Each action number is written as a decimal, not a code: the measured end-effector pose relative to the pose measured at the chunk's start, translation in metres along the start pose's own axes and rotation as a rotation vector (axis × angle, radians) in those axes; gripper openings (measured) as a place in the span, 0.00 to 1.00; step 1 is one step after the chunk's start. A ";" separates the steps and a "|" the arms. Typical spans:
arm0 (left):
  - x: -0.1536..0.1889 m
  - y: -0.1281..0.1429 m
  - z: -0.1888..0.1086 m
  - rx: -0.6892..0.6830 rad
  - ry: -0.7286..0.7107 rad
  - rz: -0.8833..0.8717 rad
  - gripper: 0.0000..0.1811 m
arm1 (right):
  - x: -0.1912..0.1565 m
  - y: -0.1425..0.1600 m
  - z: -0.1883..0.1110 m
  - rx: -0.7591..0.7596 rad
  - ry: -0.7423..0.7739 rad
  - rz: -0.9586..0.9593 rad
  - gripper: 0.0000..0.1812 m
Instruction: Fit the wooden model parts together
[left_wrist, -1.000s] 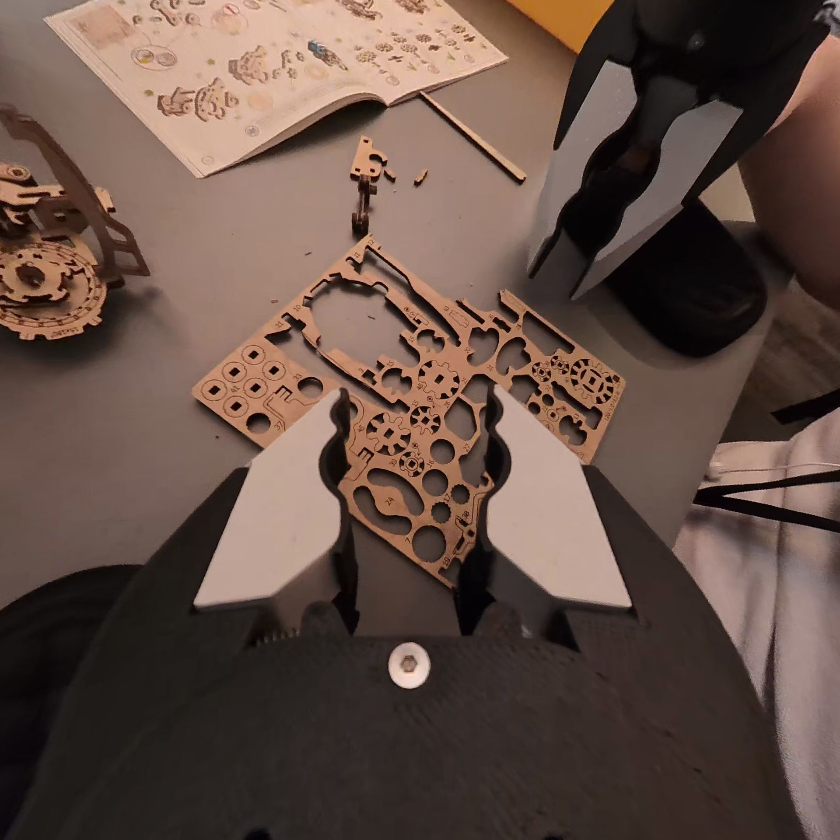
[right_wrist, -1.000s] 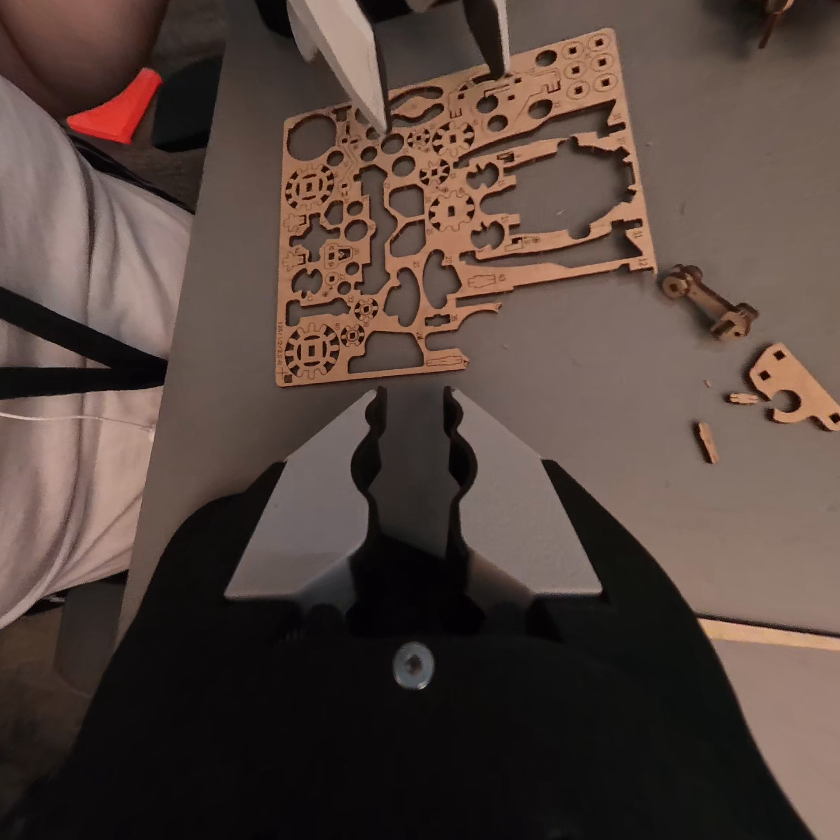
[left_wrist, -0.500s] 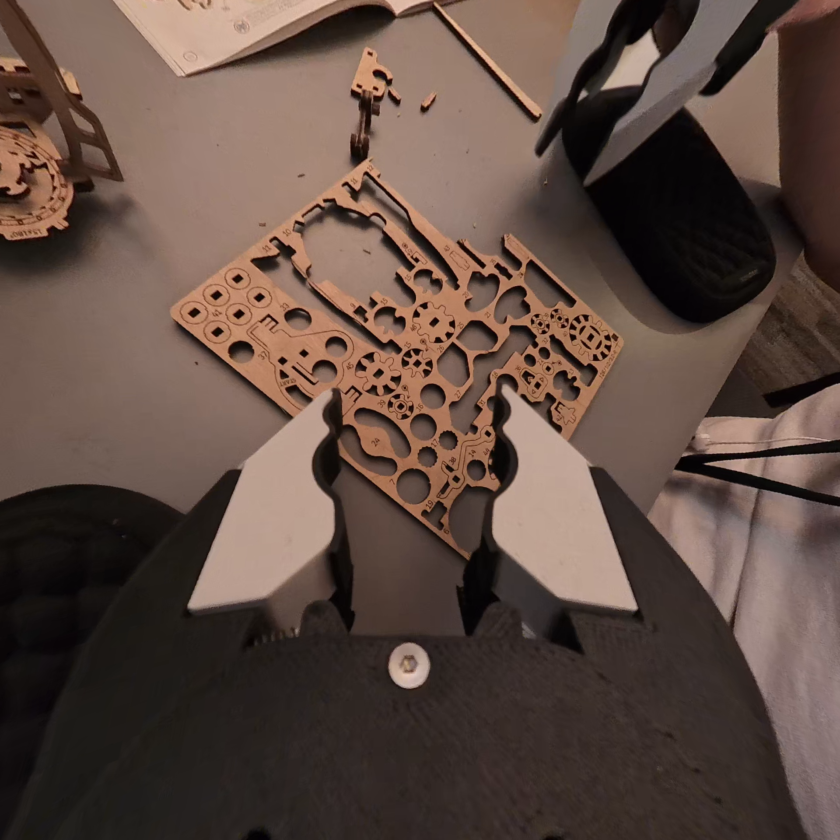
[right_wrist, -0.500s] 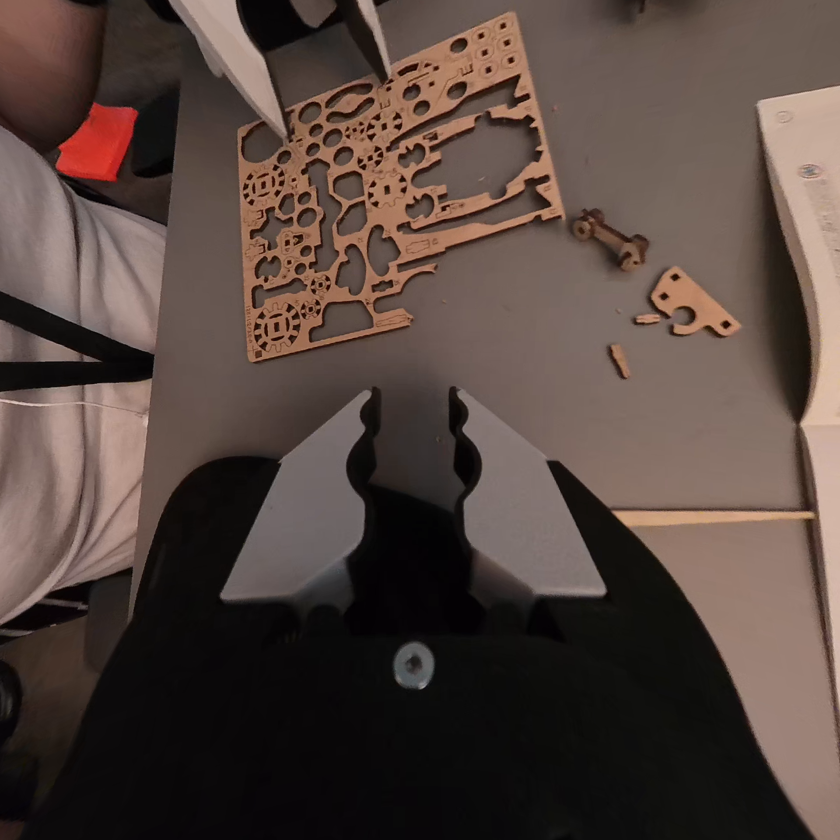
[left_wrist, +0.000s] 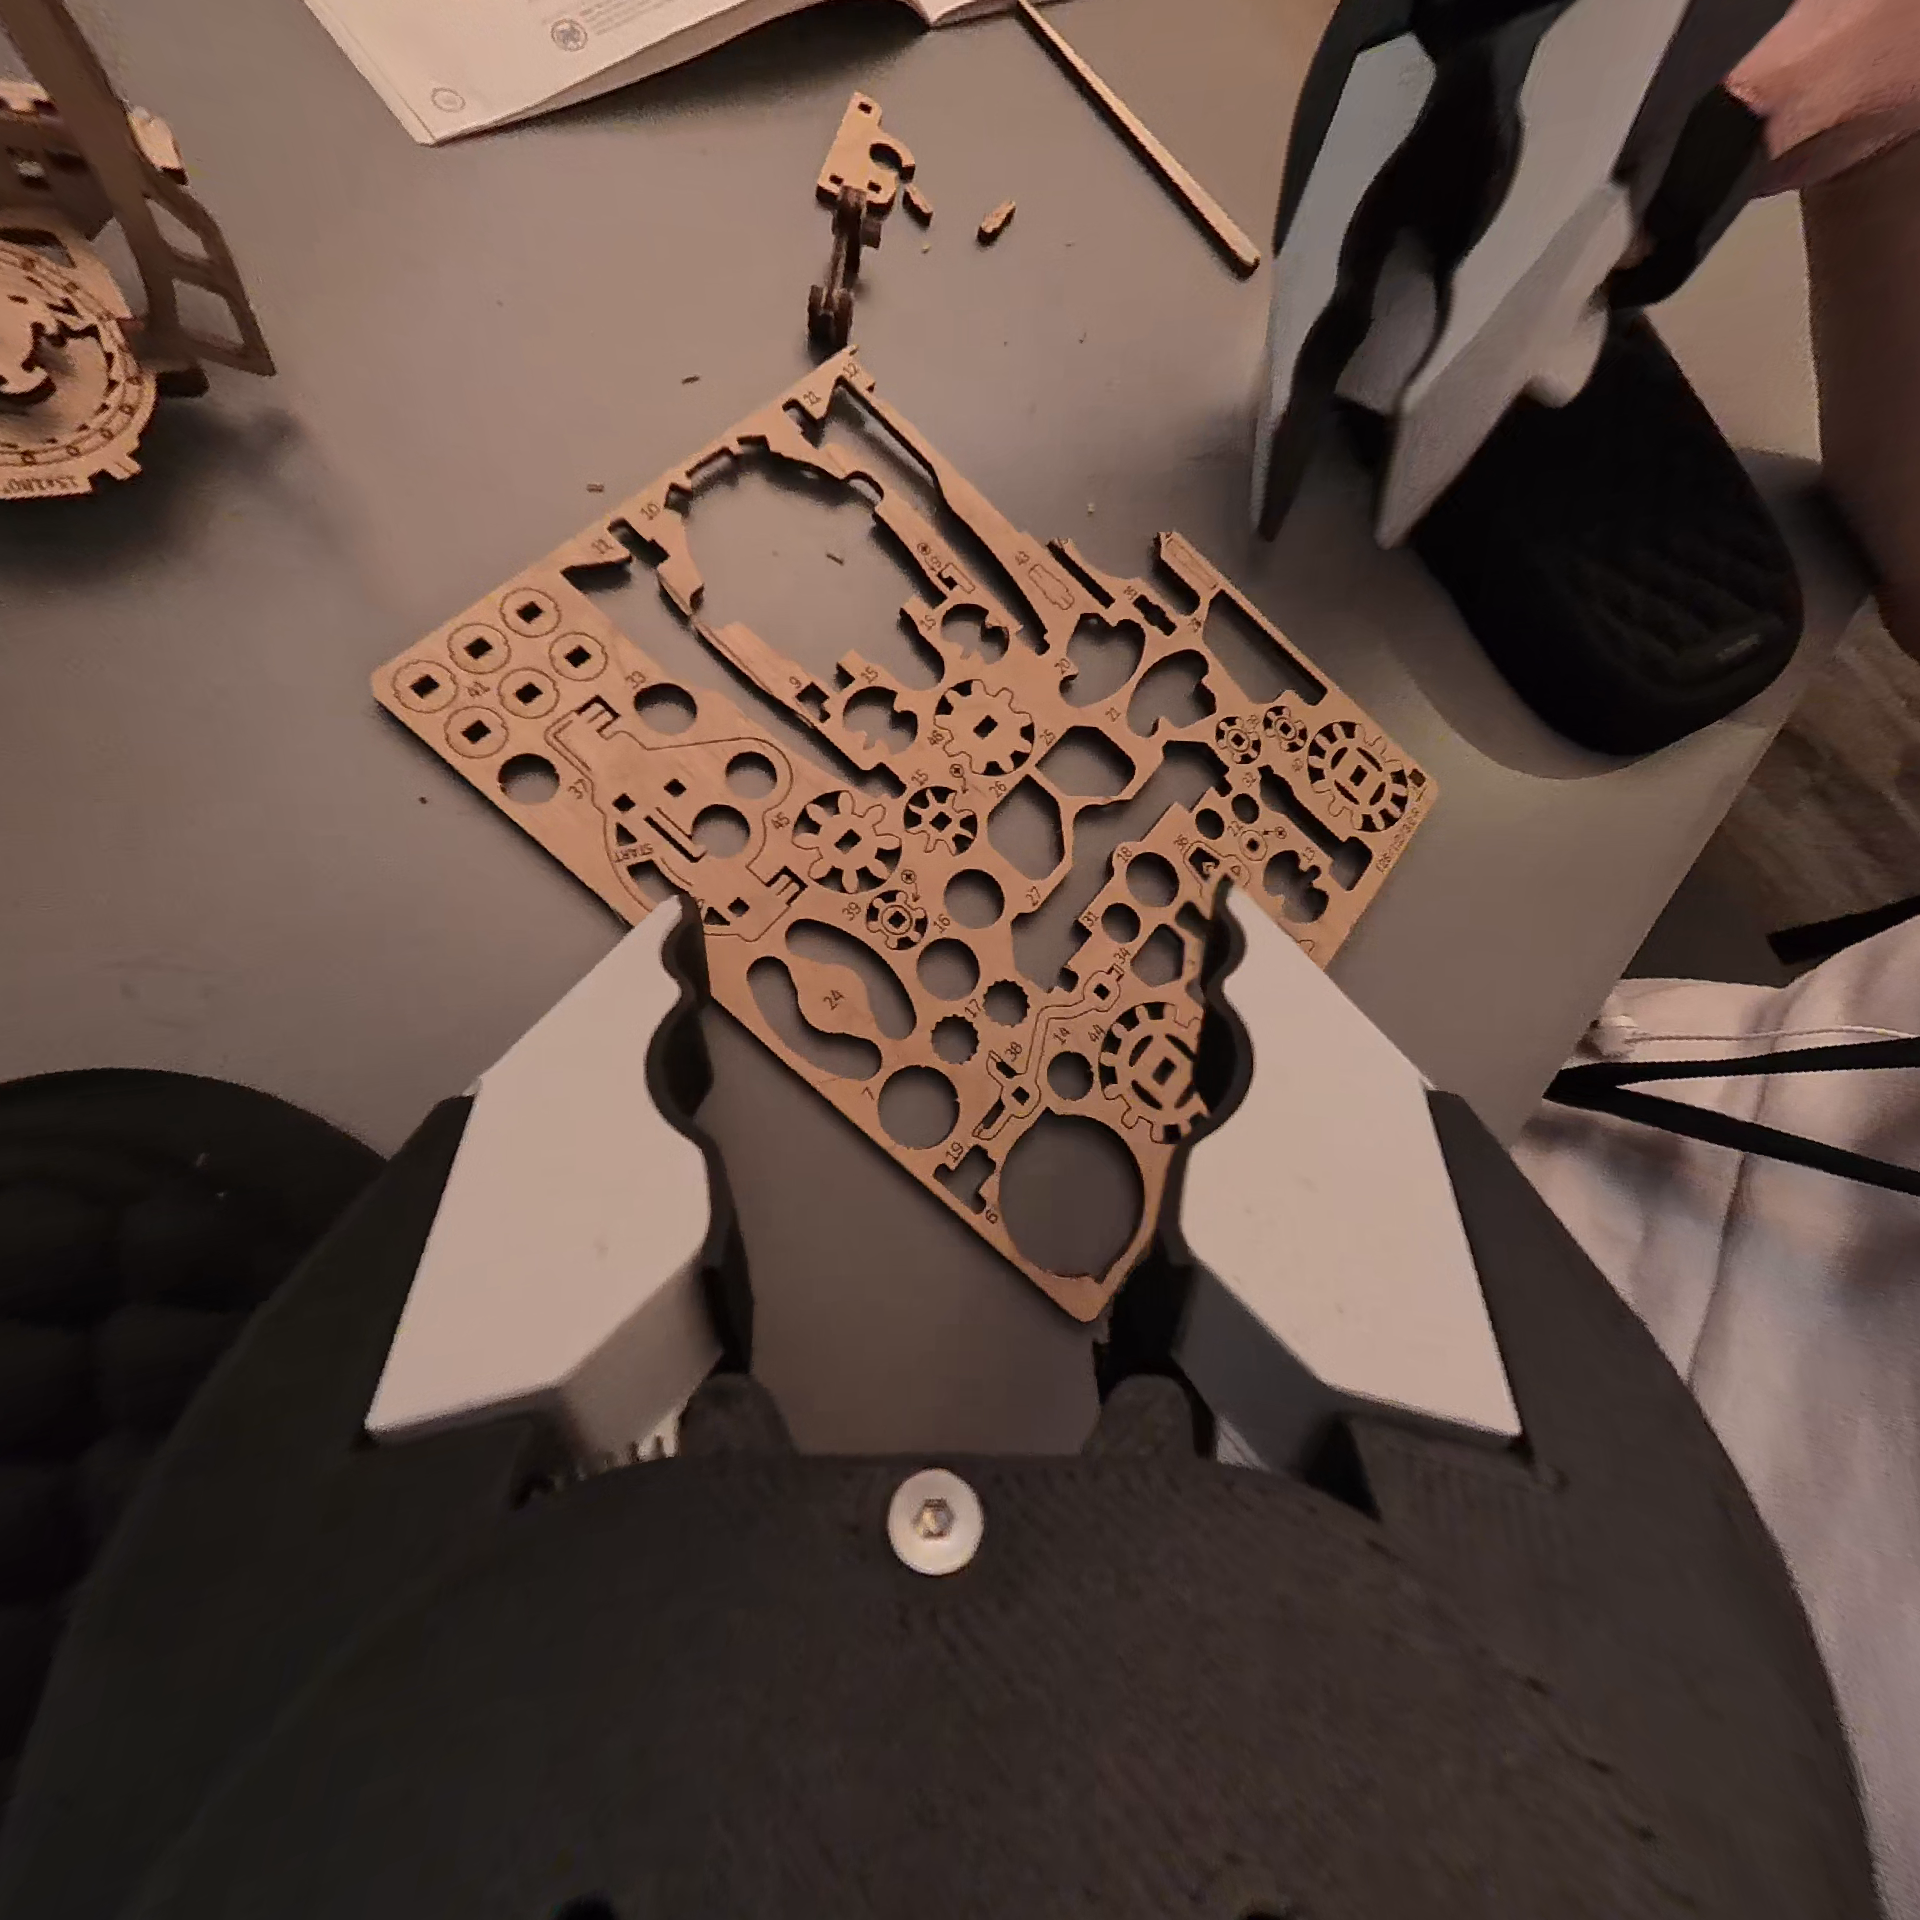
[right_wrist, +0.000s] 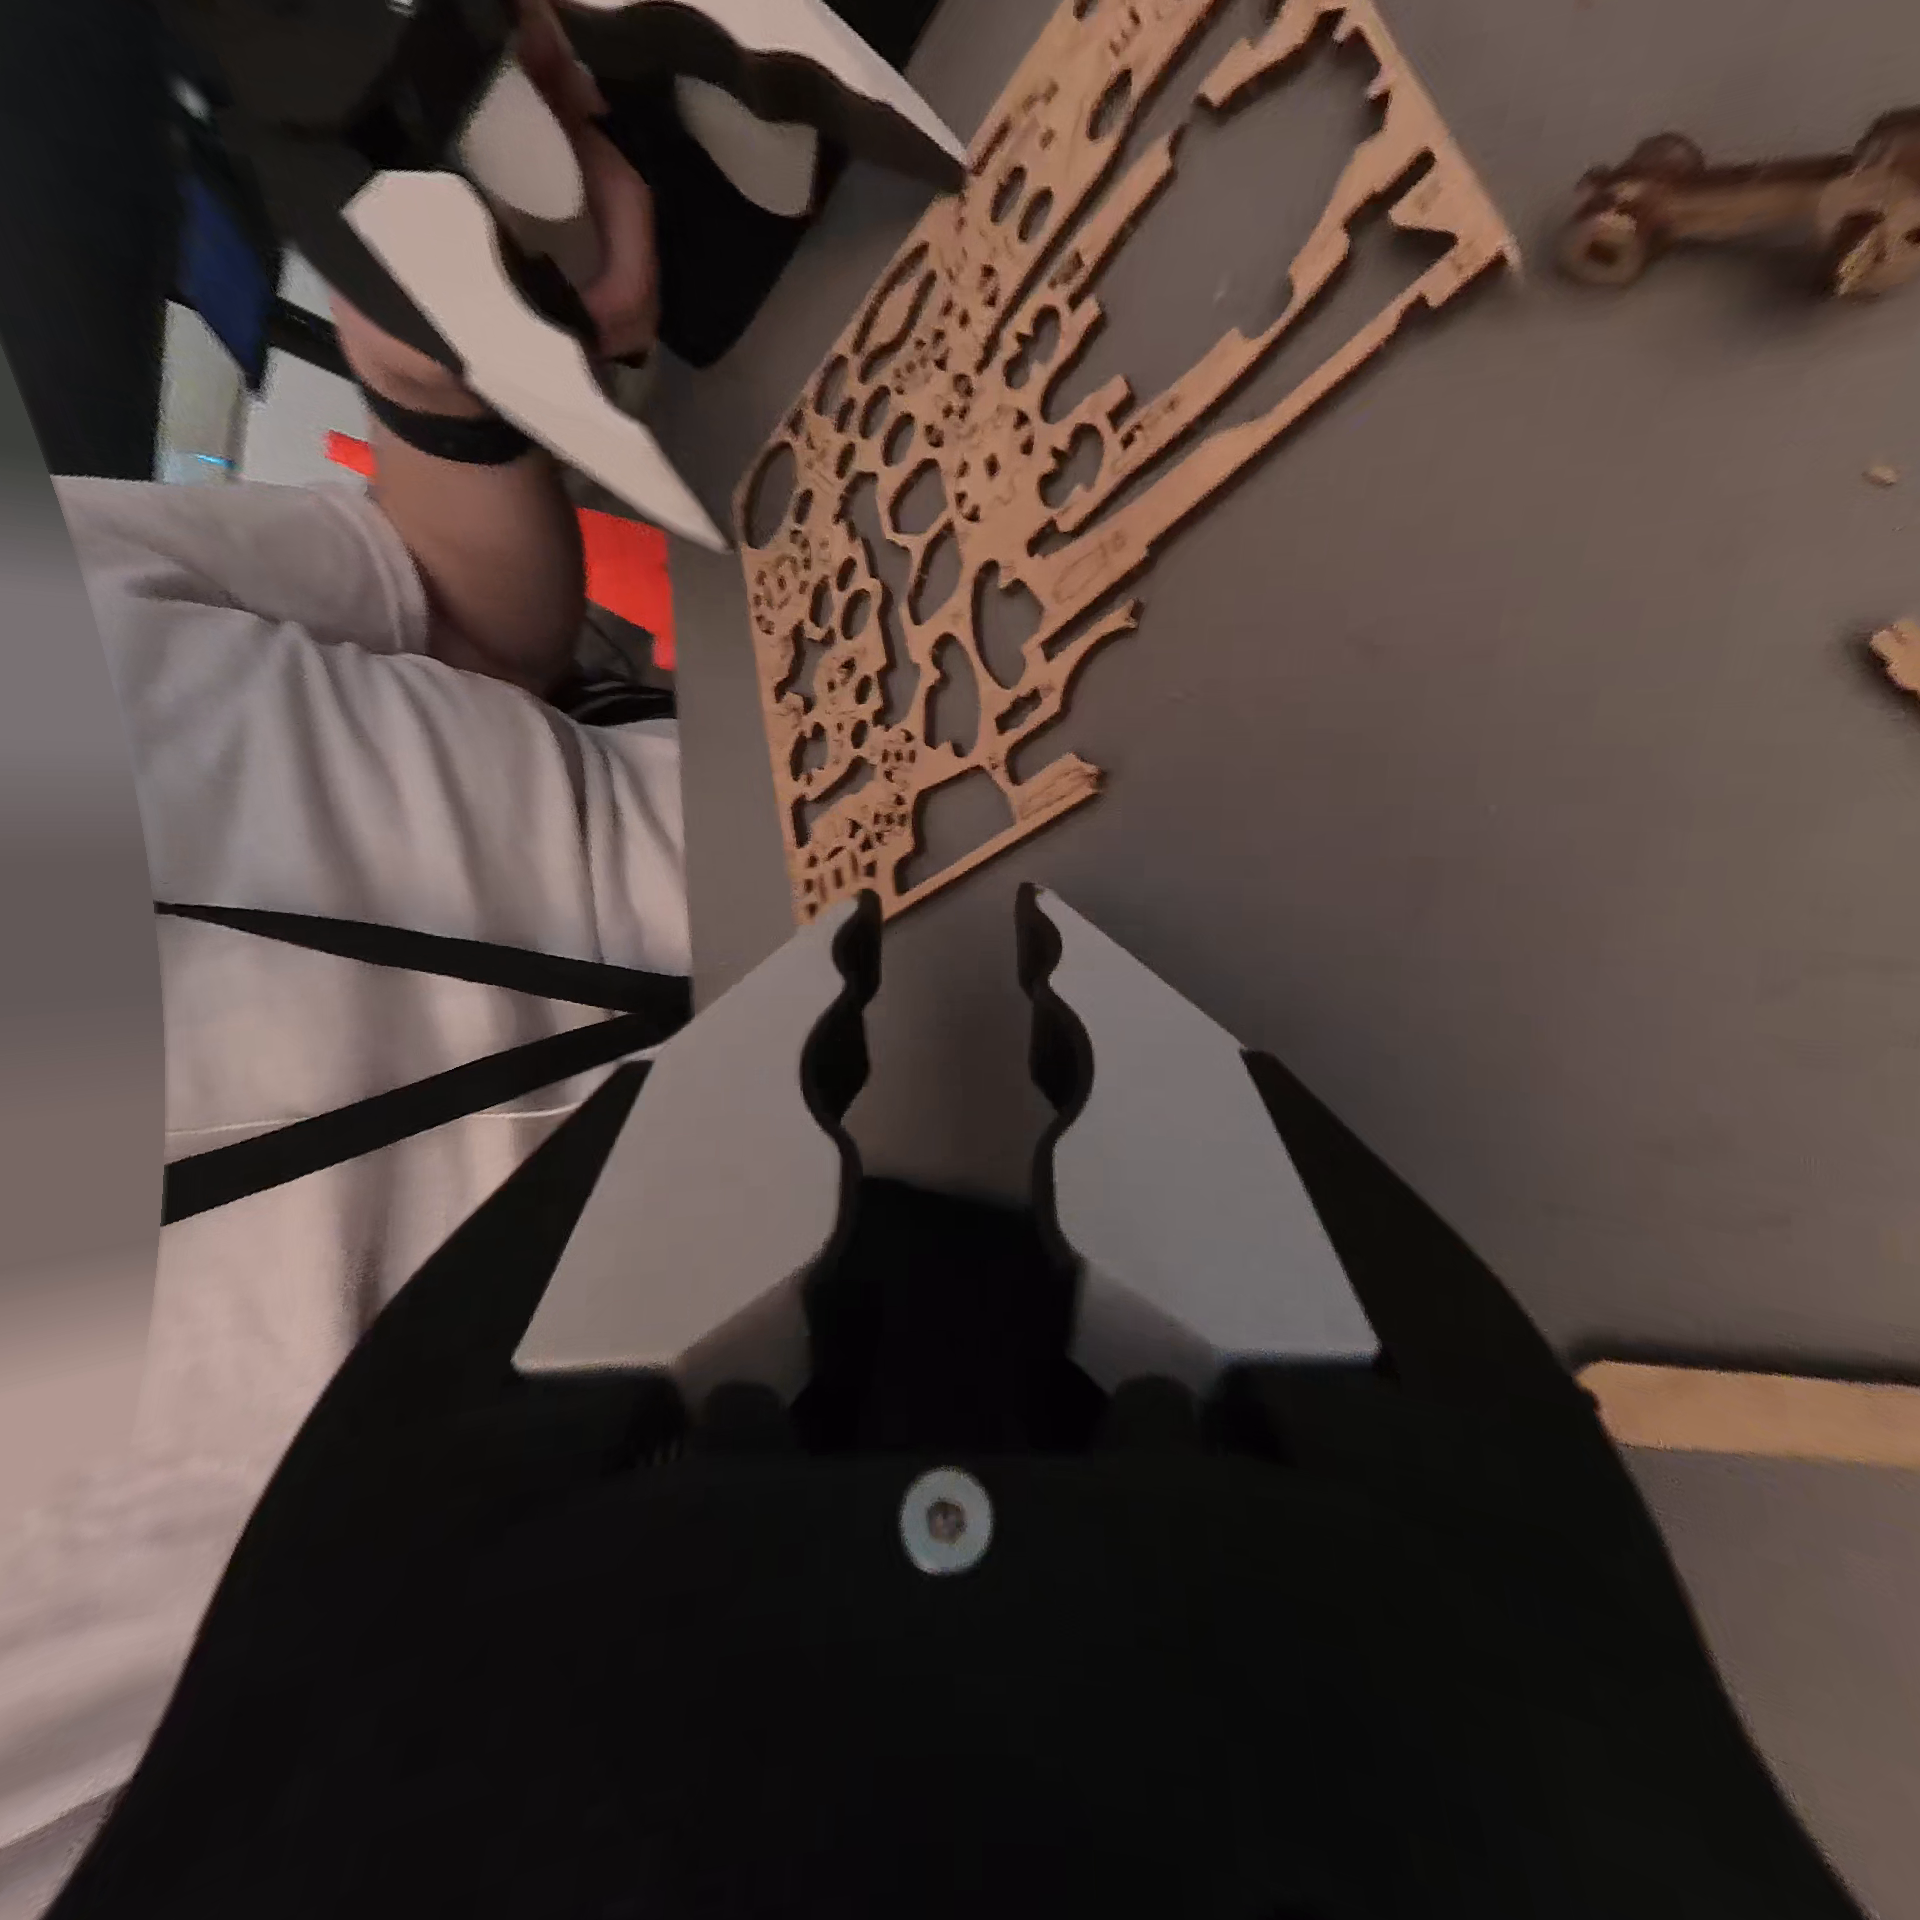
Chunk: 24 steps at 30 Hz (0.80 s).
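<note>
left tongs (left_wrist: 951, 904) agape over sheet (left_wrist: 904, 831)

Grey table (left_wrist: 312, 883): wooden parts sheet (left_wrist: 904, 831) (flat), booklet (left_wrist: 582, 52), small parts (left_wrist: 852, 208).

The wooden parts sheet (left_wrist: 904, 831) on the bench carries small engraved part numbers and one short word near its left side. The booklet (left_wrist: 582, 52) far left has a round printed mark. The assembled wooden disc (left_wrist: 62, 416) bears engraved lettering.
</note>
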<state>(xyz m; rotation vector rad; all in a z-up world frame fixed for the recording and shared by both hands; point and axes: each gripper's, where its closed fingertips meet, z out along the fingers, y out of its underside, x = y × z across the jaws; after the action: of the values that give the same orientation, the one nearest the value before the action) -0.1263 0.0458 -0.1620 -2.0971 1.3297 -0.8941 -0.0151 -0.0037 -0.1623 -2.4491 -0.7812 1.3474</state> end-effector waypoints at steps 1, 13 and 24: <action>0.002 0.001 0.001 0.001 -0.009 0.014 0.54 | 0.002 -0.002 0.001 -0.001 0.020 -0.021 0.14; 0.046 -0.008 0.027 0.052 -0.048 0.293 0.61 | 0.013 -0.008 0.002 -0.024 0.204 -0.536 0.26; 0.066 0.000 0.055 -0.041 -0.055 0.412 0.59 | 0.012 -0.006 0.008 -0.080 0.145 -0.603 0.20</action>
<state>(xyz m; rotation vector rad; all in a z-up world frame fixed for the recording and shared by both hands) -0.0646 -0.0107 -0.1810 -1.7643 1.6780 -0.6330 -0.0191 0.0079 -0.1724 -2.0720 -1.4052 0.9128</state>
